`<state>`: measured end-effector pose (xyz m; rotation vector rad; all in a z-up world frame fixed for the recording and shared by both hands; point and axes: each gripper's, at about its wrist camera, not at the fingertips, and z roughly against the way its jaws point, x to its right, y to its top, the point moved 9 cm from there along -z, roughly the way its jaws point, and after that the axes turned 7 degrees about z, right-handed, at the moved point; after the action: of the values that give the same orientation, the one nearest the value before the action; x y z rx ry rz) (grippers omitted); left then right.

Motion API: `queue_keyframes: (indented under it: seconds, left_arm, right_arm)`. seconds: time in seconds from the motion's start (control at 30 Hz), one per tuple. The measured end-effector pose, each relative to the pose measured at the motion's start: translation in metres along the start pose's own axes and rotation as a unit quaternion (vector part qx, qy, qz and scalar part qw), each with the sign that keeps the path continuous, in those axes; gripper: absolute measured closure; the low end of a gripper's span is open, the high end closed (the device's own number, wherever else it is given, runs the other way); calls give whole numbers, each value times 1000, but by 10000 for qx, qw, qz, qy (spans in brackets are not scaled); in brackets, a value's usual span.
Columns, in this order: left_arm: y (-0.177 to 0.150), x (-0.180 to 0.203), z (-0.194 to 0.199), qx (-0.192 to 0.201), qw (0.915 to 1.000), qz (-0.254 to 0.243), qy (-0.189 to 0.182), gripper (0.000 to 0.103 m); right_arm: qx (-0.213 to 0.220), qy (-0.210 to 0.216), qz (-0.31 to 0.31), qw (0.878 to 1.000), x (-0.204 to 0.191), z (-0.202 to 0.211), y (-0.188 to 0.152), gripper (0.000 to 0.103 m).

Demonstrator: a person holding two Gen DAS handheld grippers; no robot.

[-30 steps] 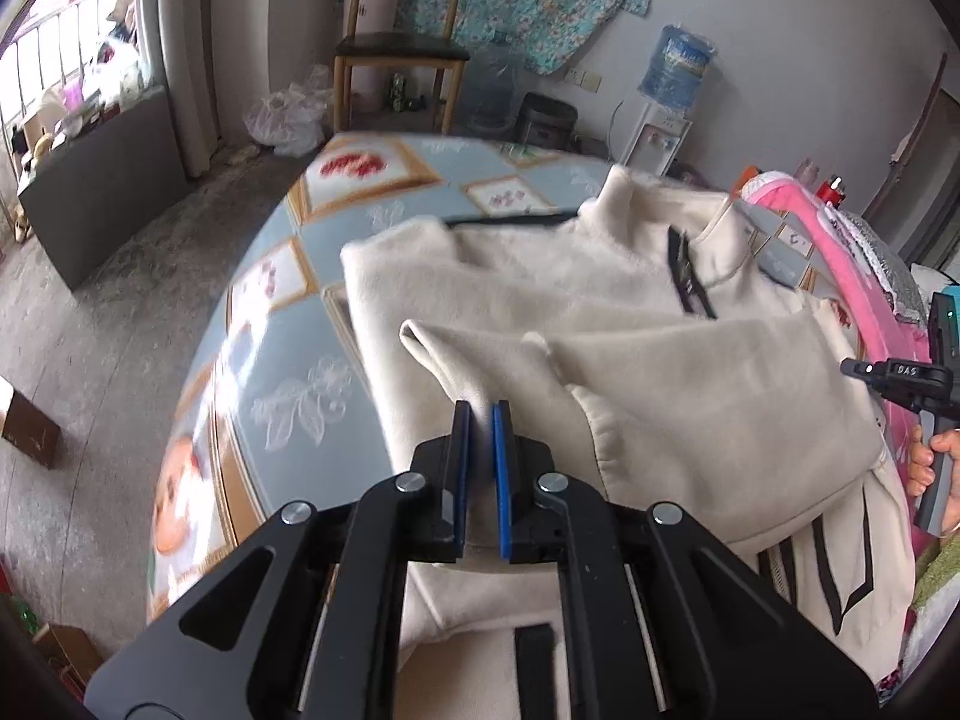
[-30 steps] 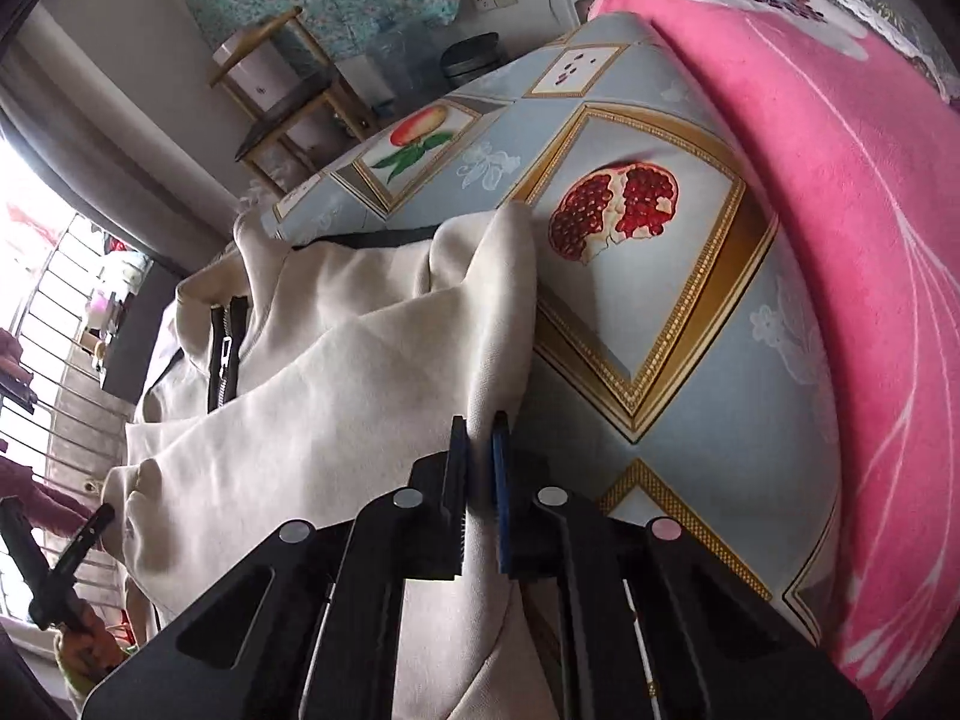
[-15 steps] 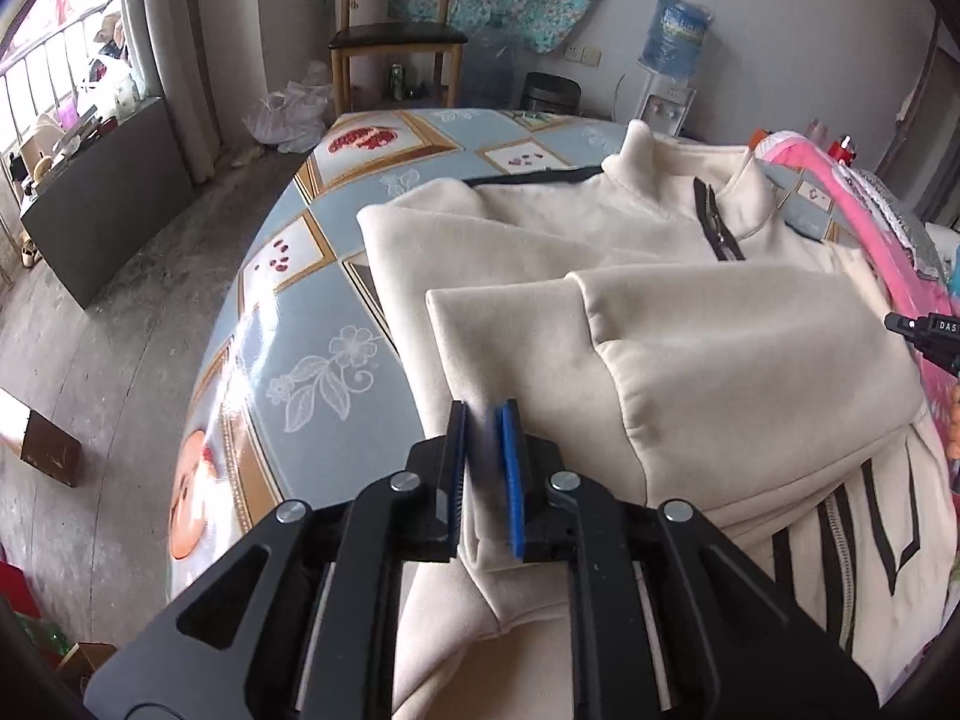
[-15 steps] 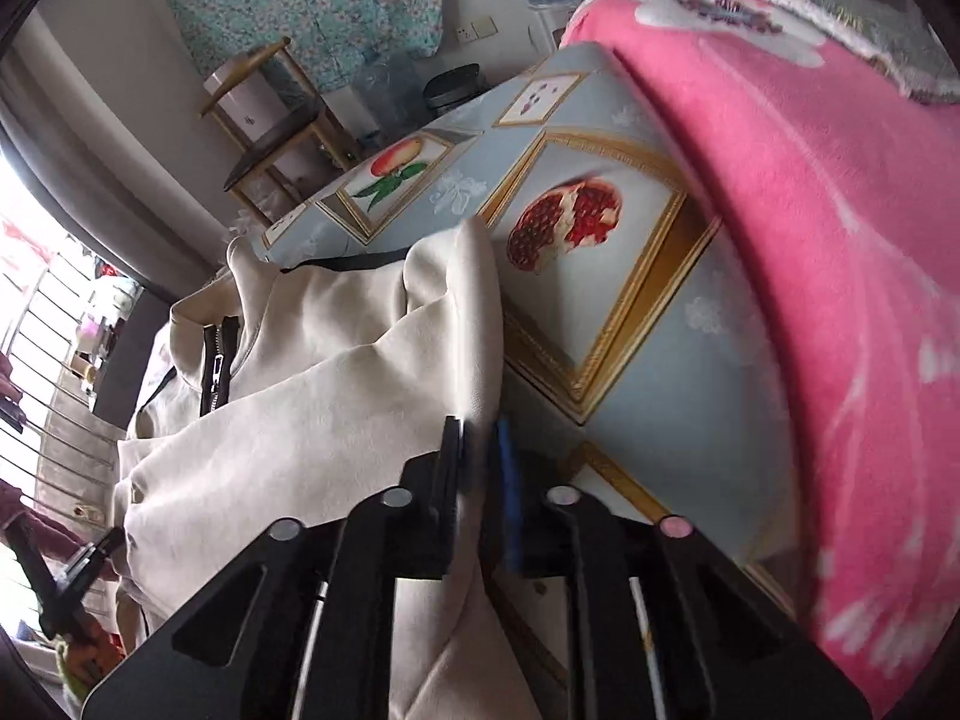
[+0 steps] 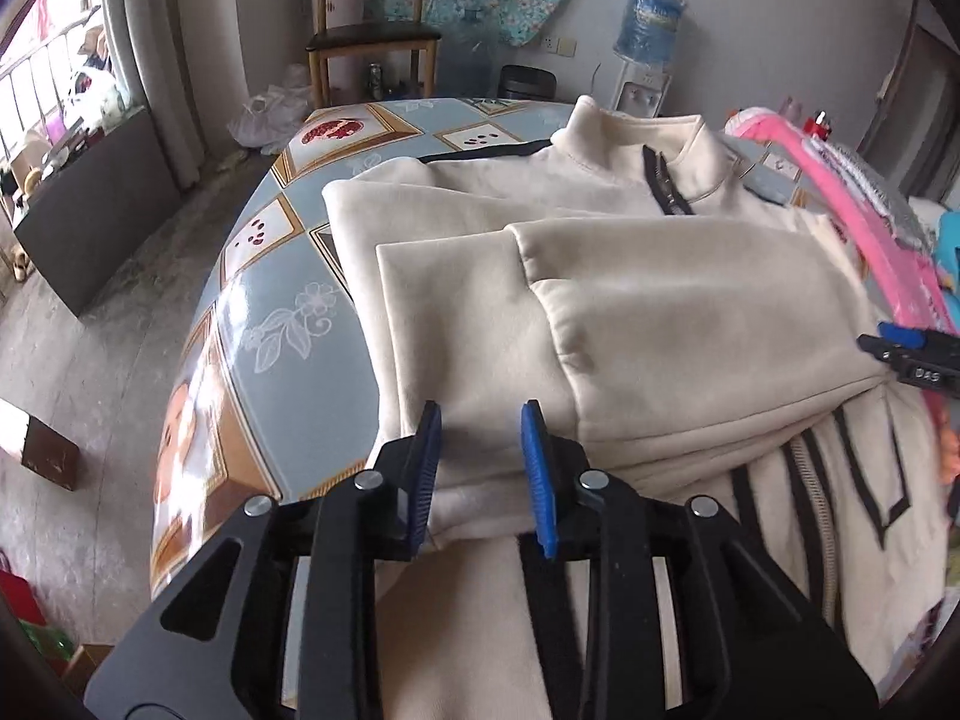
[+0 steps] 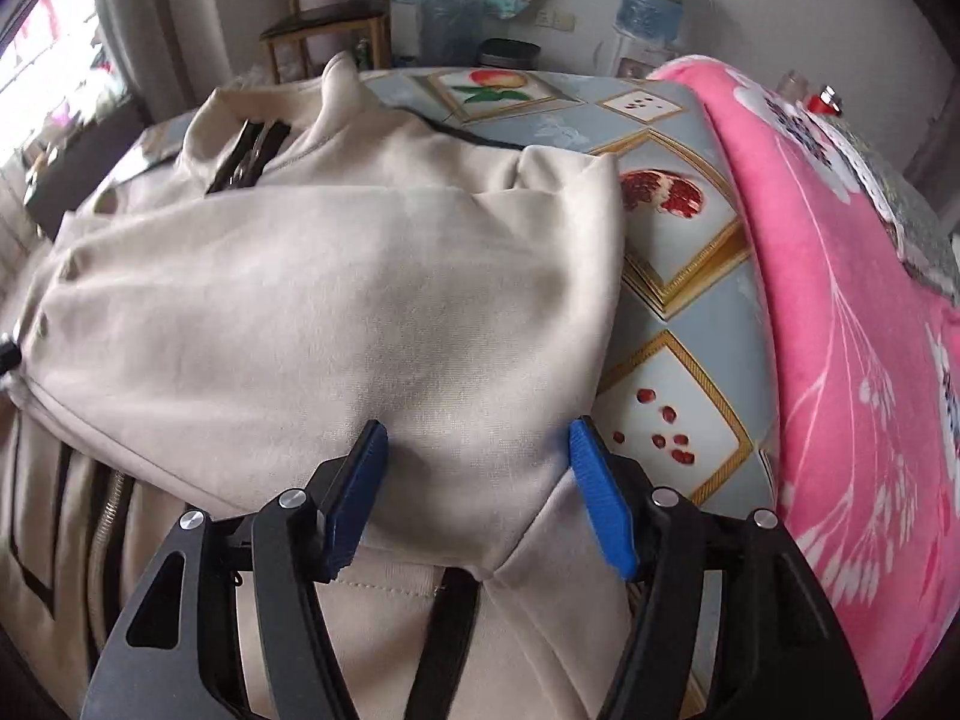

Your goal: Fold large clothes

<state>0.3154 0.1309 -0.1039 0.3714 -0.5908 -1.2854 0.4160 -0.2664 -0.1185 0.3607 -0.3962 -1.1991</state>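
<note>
A cream zip-up jacket (image 5: 630, 300) with black trim lies on a table with a blue patterned cloth (image 5: 276, 324), collar away from me. Both sleeves are folded across its chest. My left gripper (image 5: 480, 420) is open and empty, its blue fingertips just above the jacket's left folded edge. My right gripper (image 6: 474, 438) is open wide and empty, over the right folded sleeve of the jacket (image 6: 336, 300). The right gripper's tip (image 5: 912, 354) shows at the right edge of the left wrist view.
A pink flowered blanket (image 6: 840, 276) covers the table's right side. A wooden chair (image 5: 372, 42), a water dispenser (image 5: 648, 36) and a black bin (image 5: 528, 81) stand beyond the table. A dark cabinet (image 5: 90, 204) is on the left.
Both grippers were shut on the jacket's sleeves and have opened, letting them go. The sleeves now lie flat across the chest. Both grippers have drawn back a little.
</note>
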Motion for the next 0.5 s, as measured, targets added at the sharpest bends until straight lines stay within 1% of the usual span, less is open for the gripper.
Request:
queue_keyframes:
  seconds: [0.03, 0.1, 0.13, 0.17, 0.23, 0.37, 0.5]
  left_arm:
    - [-1, -1, 11, 69, 9999, 49, -55, 76]
    - [-6, -4, 35, 205, 9996, 79, -156, 68]
    - [-12, -6, 48, 254, 9994, 116, -218, 61]
    - [-20, -9, 59, 263, 9991, 133, -319, 59]
    - [-37, -14, 76, 248, 9986, 209, -417, 59]
    - [-87, -31, 106, 183, 9973, 371, -613, 59]
    - [-139, -38, 119, 5, 9973, 231, -704, 59]
  right_arm:
    - [27, 132, -208, 9997, 2, 10, -1, 41]
    - [154, 376, -456, 9981, 1, 32, -12, 37]
    - [201, 396, -484, 9978, 0, 42, -20, 29]
    - [268, 379, -515, 9976, -1, 53, -30, 24]
    - [356, 393, -632, 9966, -5, 75, -60, 23]
    - [368, 492, -1094, 9921, -8, 103, -125, 23]
    - [415, 316, -1466, 9878, -4, 123, -179, 23]
